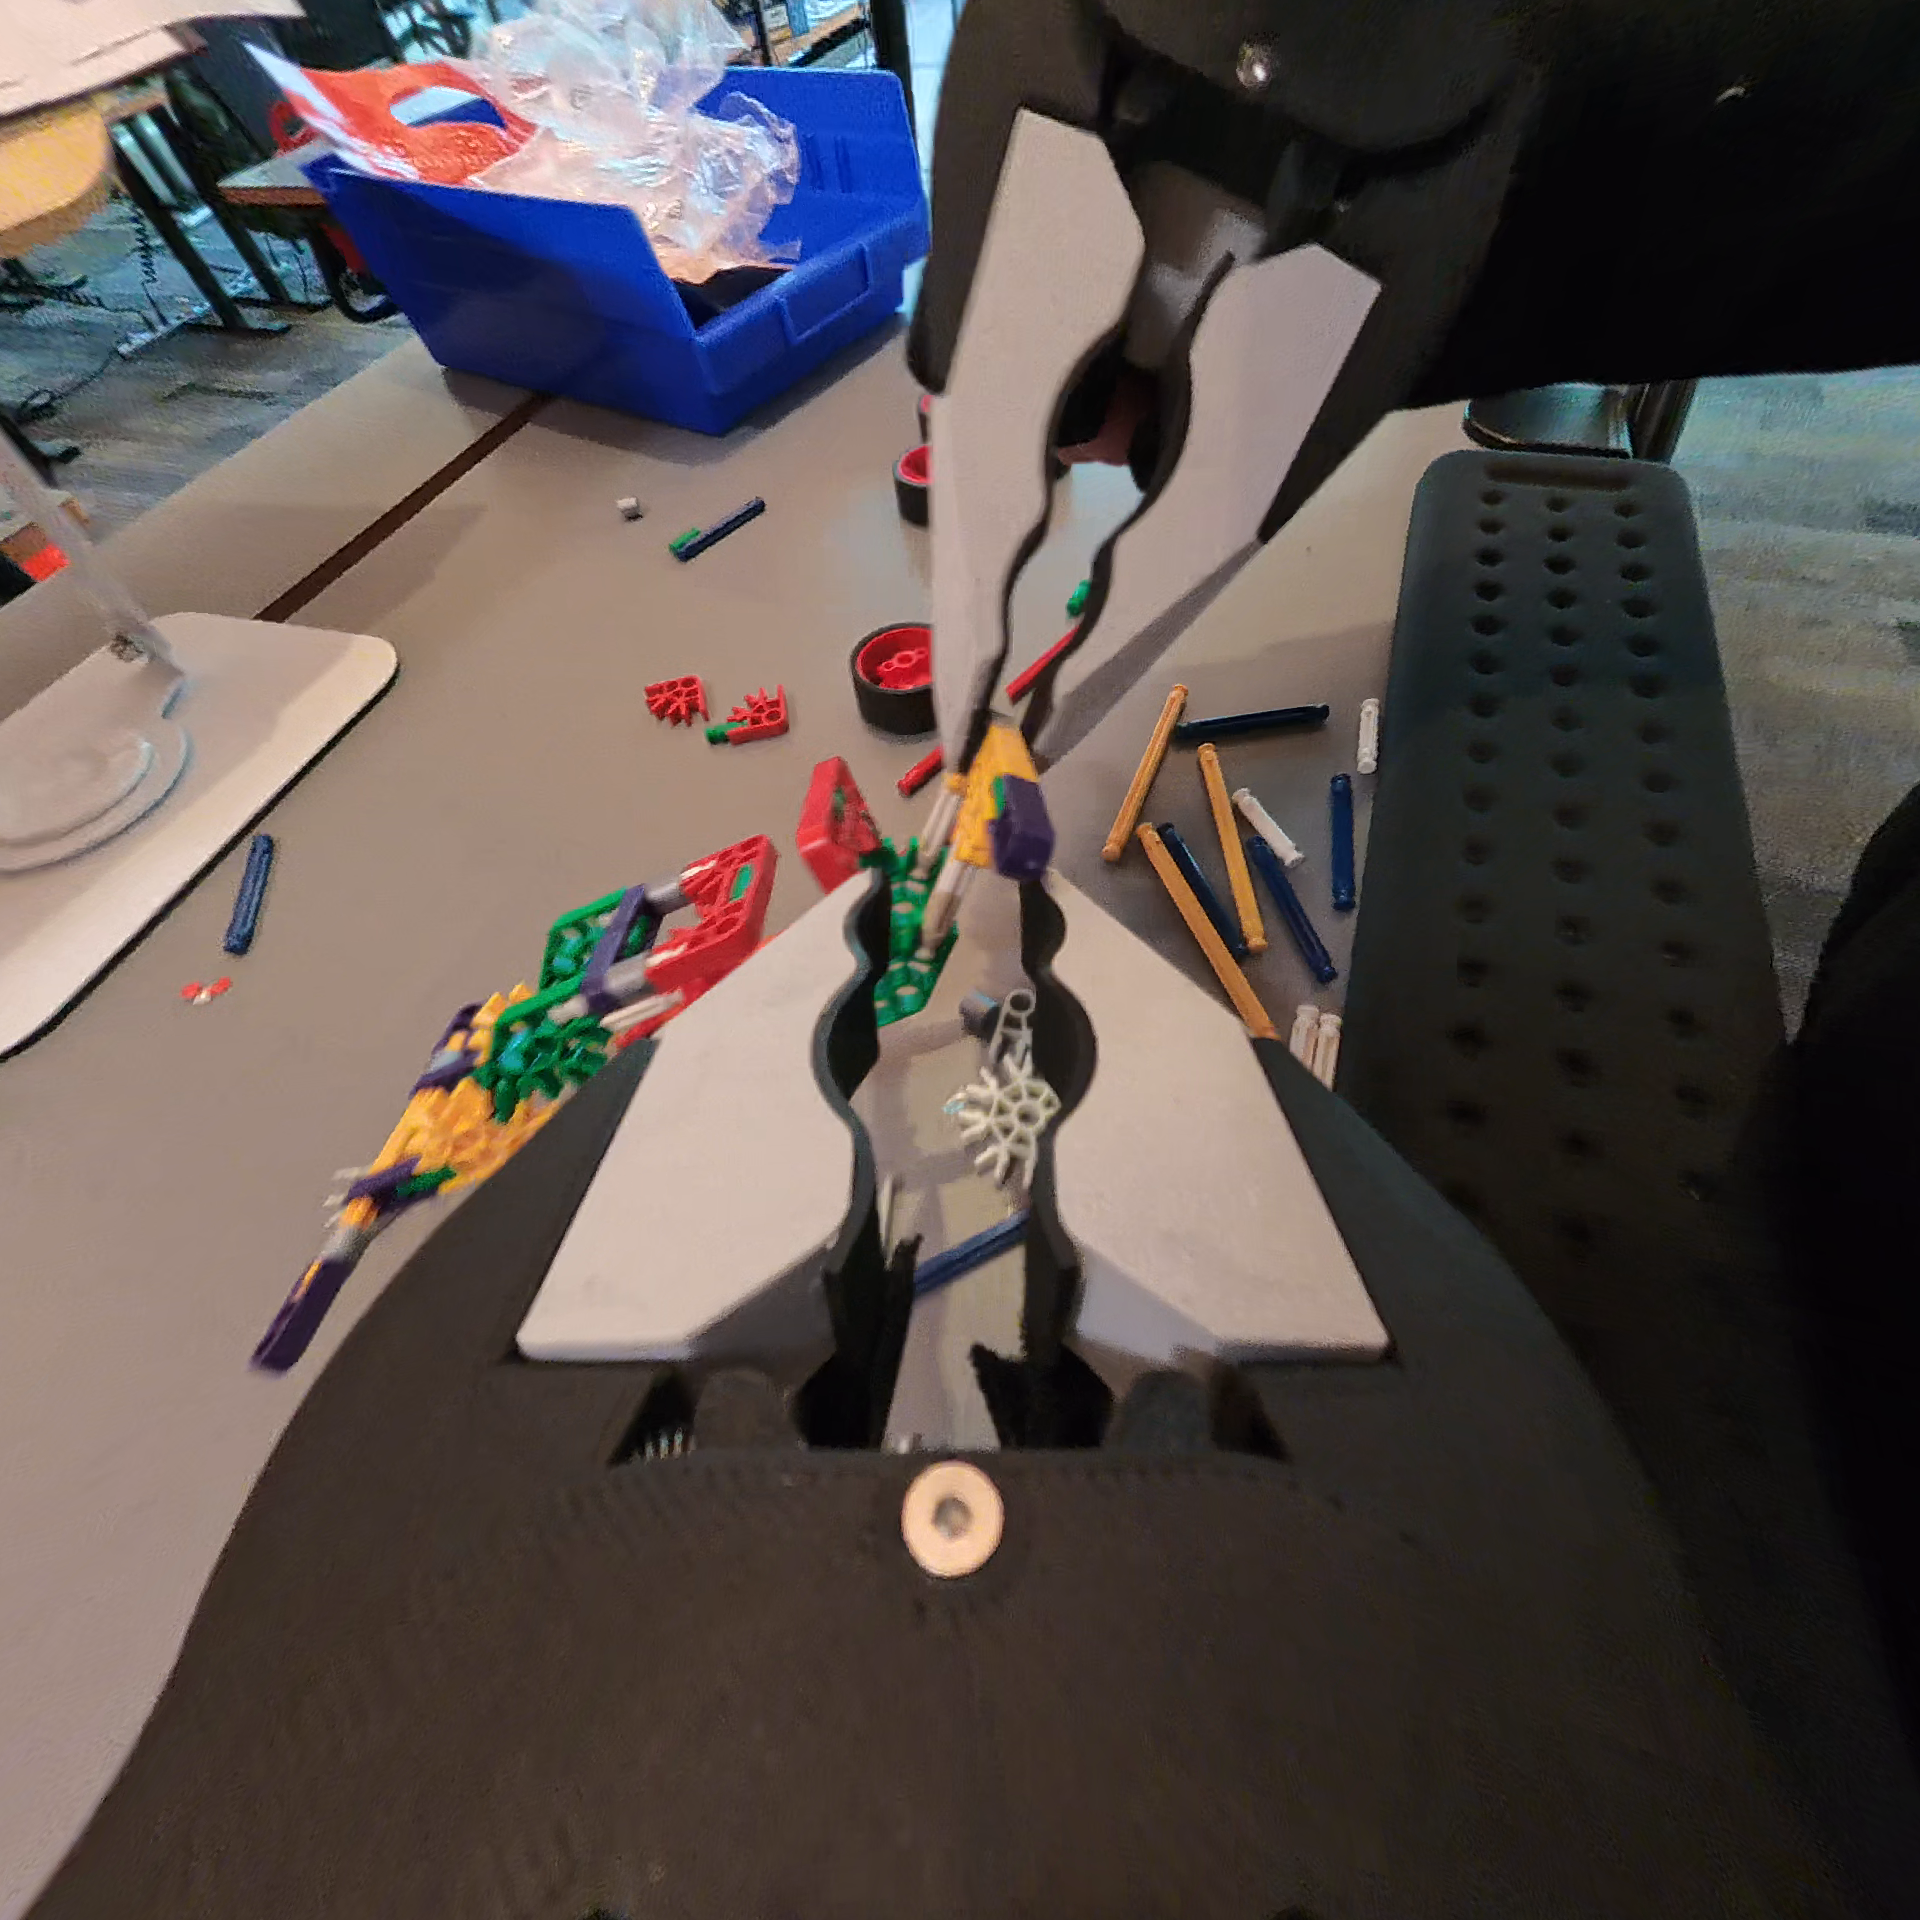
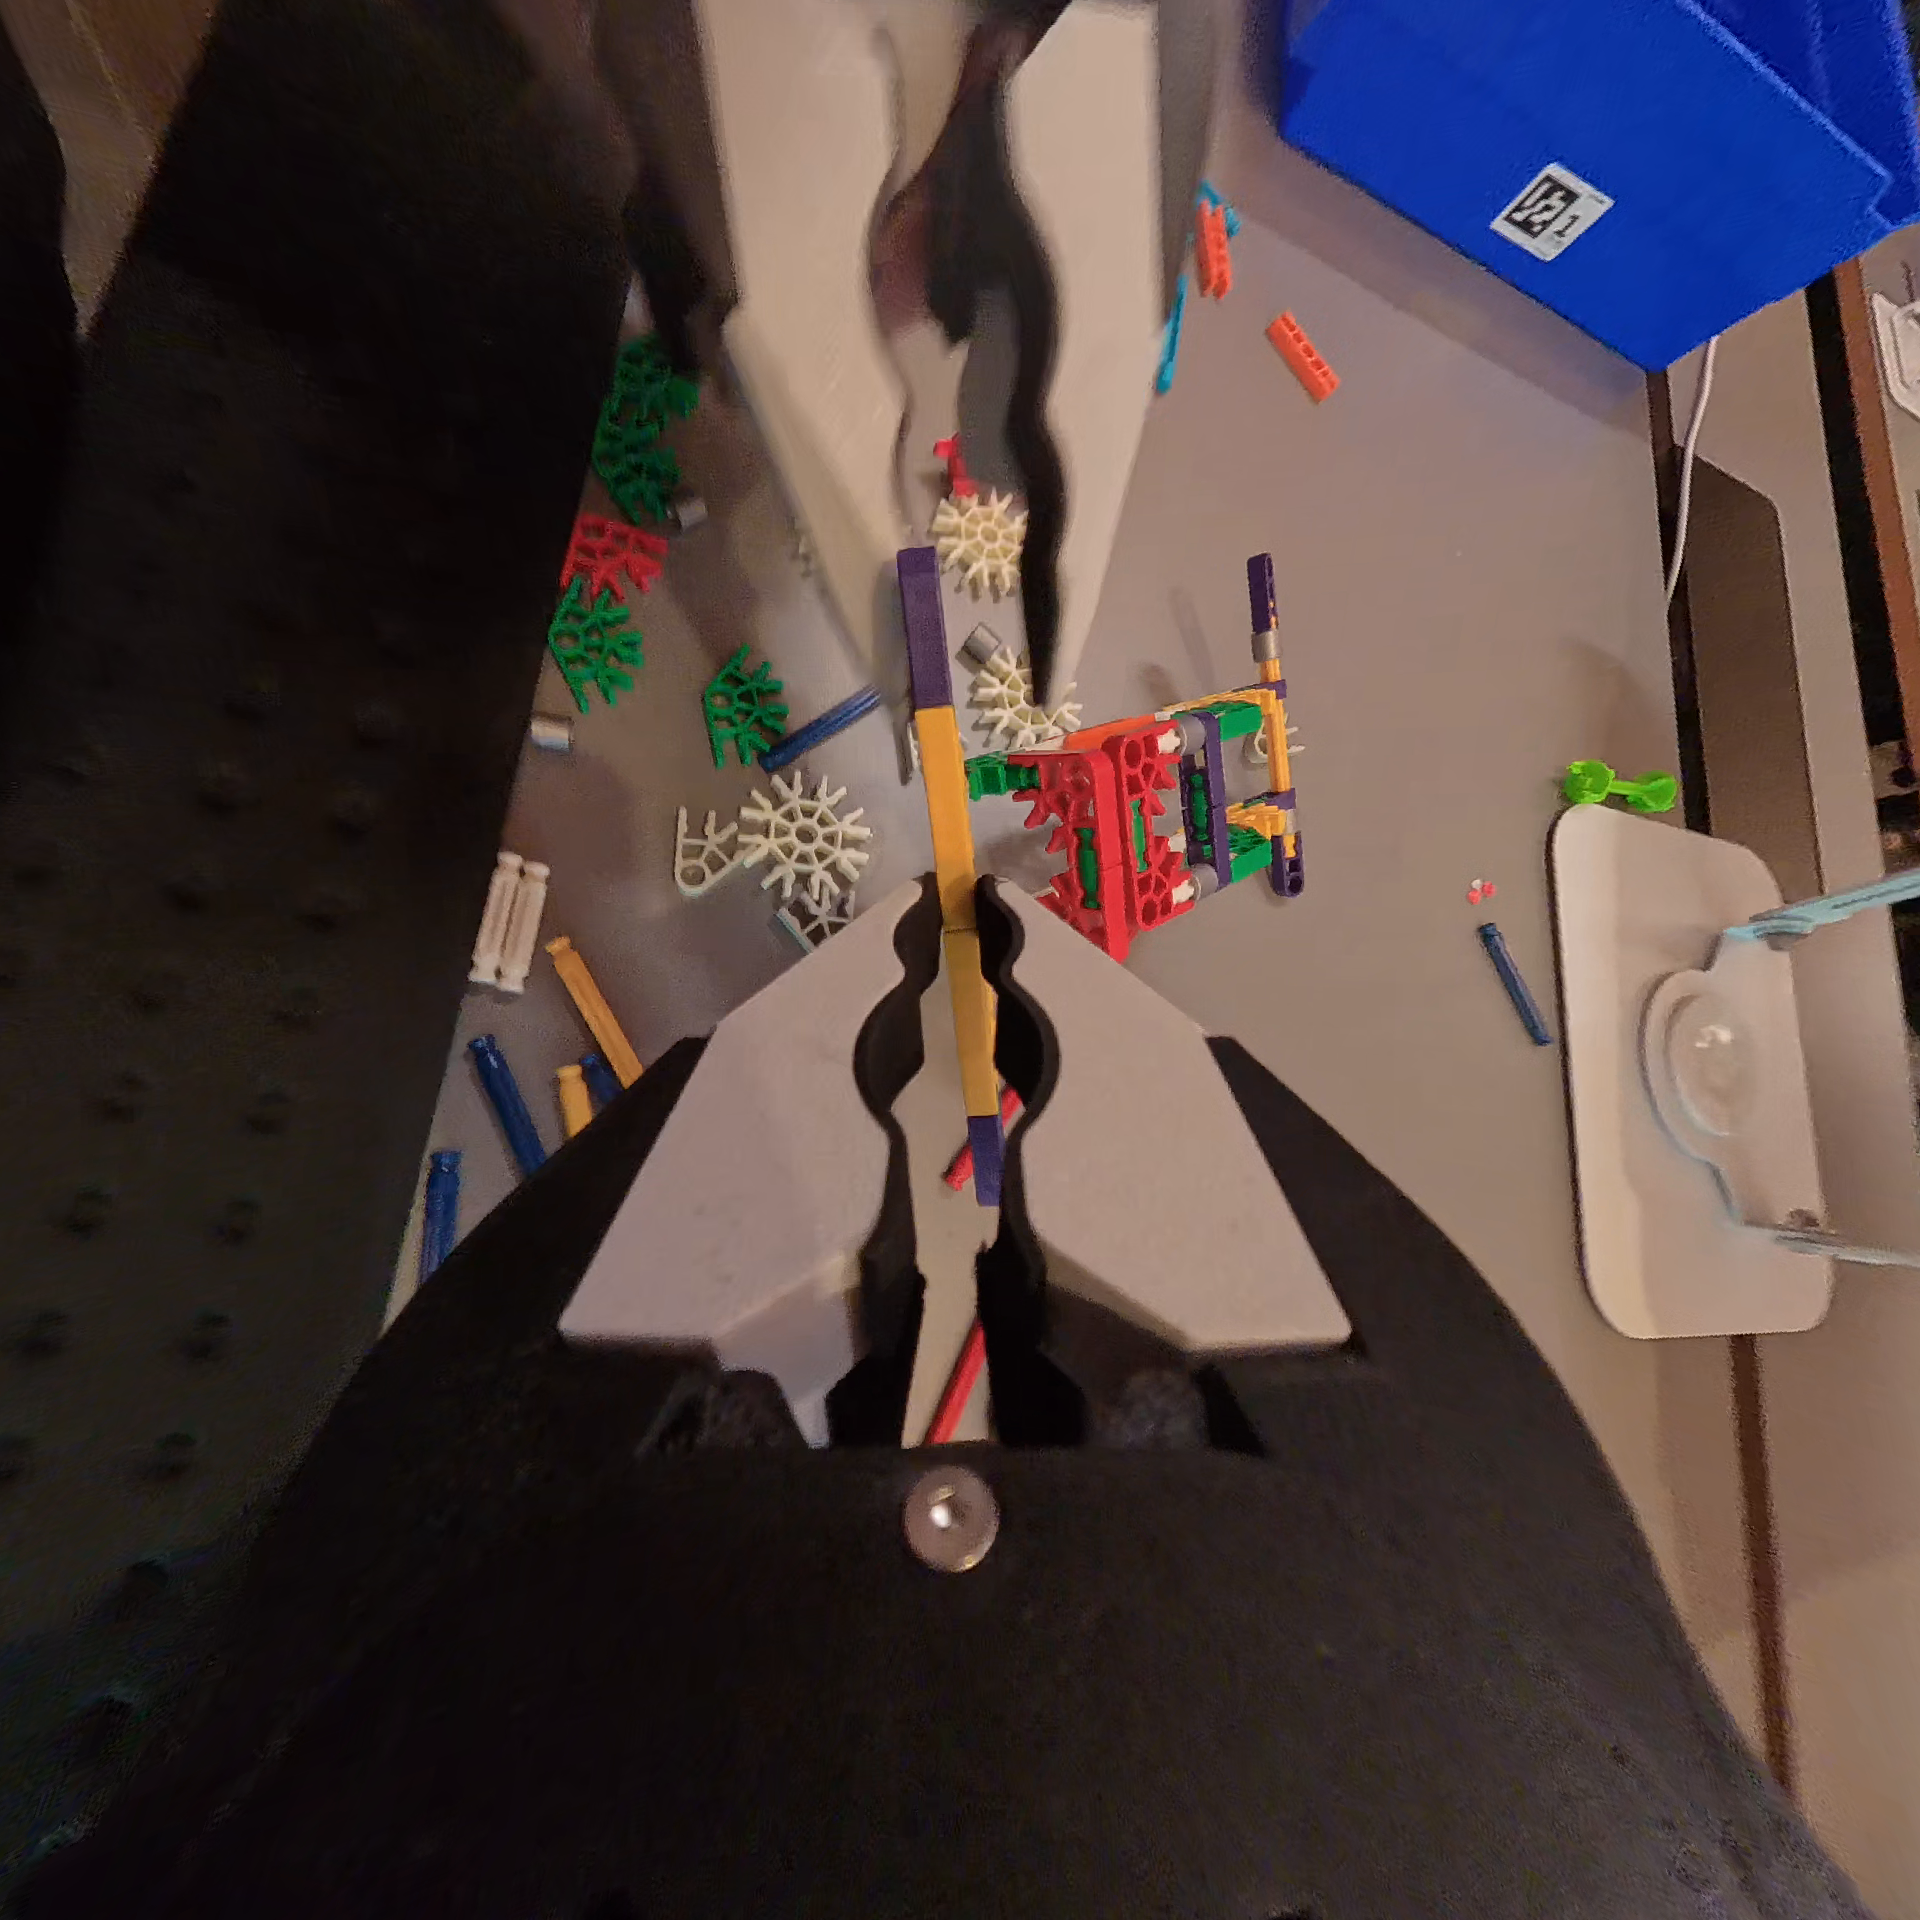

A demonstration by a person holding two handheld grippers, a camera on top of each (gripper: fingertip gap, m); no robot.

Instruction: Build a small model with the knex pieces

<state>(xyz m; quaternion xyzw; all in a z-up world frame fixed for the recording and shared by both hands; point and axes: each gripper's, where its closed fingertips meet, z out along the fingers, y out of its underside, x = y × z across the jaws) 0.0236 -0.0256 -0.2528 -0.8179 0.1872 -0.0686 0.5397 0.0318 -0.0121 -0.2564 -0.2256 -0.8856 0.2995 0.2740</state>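
Observation:
A colourful rod-and-connector model (image 1: 623, 956) of red, green, yellow and purple pieces hangs above the grey table (image 1: 468, 644). My right gripper (image 2: 961, 896) is shut on the model's yellow bar with purple ends (image 2: 948, 790). In the left wrist view it comes down from the top (image 1: 997, 732) and pinches that yellow piece (image 1: 992, 795). My left gripper (image 1: 958, 894) is open. The model's green connector (image 1: 909, 951) and white rods stand between its fingers without being pressed. It also shows in the right wrist view (image 2: 961, 670), open, astride the bar's far purple end.
A blue bin (image 1: 623, 281) with a plastic bag stands at the back. Black wheels with red hubs (image 1: 894, 675), yellow and blue rods (image 1: 1226, 862), white snowflake connectors (image 2: 800, 831) and green connectors (image 2: 623, 623) lie loose. A black perforated seat (image 1: 1558, 831) borders the table. A white stand base (image 1: 156, 769) sits left. Left tips and right tips are each some 35 cm from the white stand base (image 1: 156, 769). It turns up in the right wrist view (image 2: 1668, 1091) as well.

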